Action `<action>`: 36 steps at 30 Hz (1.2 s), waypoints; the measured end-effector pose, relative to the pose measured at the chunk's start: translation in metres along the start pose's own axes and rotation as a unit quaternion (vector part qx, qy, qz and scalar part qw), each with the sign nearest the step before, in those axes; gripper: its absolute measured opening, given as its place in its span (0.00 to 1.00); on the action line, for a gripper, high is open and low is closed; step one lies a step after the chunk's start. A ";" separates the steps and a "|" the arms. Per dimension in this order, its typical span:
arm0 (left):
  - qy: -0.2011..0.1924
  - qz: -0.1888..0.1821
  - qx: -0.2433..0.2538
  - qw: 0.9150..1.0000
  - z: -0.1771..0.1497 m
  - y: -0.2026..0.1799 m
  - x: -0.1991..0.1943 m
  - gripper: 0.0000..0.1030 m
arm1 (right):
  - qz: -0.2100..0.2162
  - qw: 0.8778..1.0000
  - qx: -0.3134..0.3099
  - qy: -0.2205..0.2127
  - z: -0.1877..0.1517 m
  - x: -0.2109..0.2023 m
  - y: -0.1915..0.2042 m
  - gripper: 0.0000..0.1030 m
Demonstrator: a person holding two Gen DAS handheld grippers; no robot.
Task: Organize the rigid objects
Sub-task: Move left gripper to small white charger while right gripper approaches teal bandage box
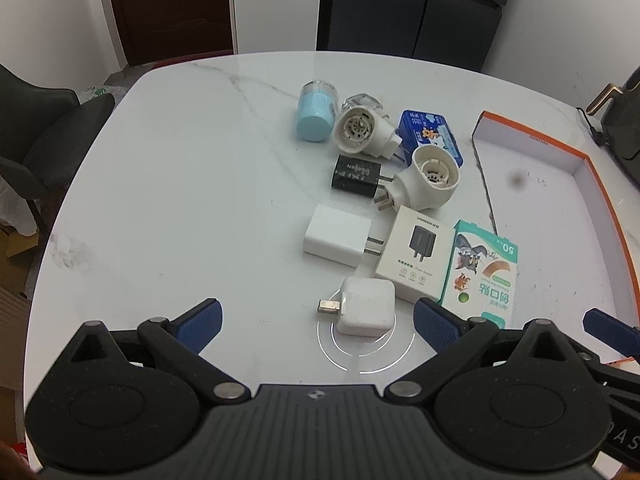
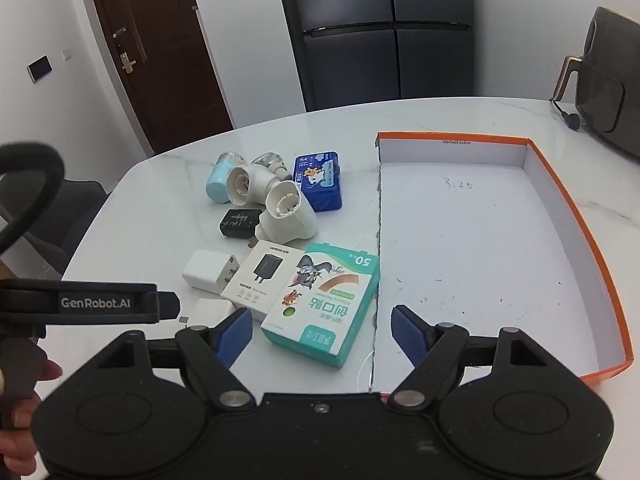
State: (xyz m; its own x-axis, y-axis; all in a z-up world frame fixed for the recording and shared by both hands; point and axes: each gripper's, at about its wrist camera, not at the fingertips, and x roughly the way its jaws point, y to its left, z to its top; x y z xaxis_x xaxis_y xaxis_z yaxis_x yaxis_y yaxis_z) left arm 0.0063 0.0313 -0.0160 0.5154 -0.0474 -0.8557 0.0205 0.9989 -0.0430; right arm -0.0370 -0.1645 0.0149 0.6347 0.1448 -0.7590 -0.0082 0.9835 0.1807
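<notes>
Hovering over the marble table [image 1: 180, 184], the left gripper [image 1: 318, 322] has its jaws spread wide and holds nothing; the small white cube charger [image 1: 366, 310] lies on the table between its blue pads, untouched; the right gripper [image 2: 322, 336] is likewise wide apart and empty, with the near end of the teal bandage box [image 2: 324, 304] between its fingertips. Farther off lie a white adapter [image 1: 336, 236], a charger carton [image 1: 416, 252], a black adapter [image 1: 356, 176], two cream plug-in units [image 1: 430, 176] and a blue tin [image 1: 434, 136]; to the right sits the orange-rimmed tray [image 2: 580, 216], nothing inside. The cube looks light, hard and smooth, so probably slippery; squeezing its flat sides, clear of the prongs, seems safest; the cardboard box likely dents, so grip it across its narrow faces.
</notes>
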 end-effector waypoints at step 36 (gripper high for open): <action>0.033 -0.007 0.015 0.999 0.001 -0.004 0.030 1.00 | -0.004 1.000 0.001 -0.006 -0.004 0.014 0.004 0.87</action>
State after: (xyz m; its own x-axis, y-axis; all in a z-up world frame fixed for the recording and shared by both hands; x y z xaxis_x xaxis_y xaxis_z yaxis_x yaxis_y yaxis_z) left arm 0.0220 0.0255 -0.0409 0.4574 -0.0610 -0.8872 0.0540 0.9977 -0.0407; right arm -0.0309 -0.1579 0.0026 0.6434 0.1355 -0.7534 -0.0013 0.9844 0.1760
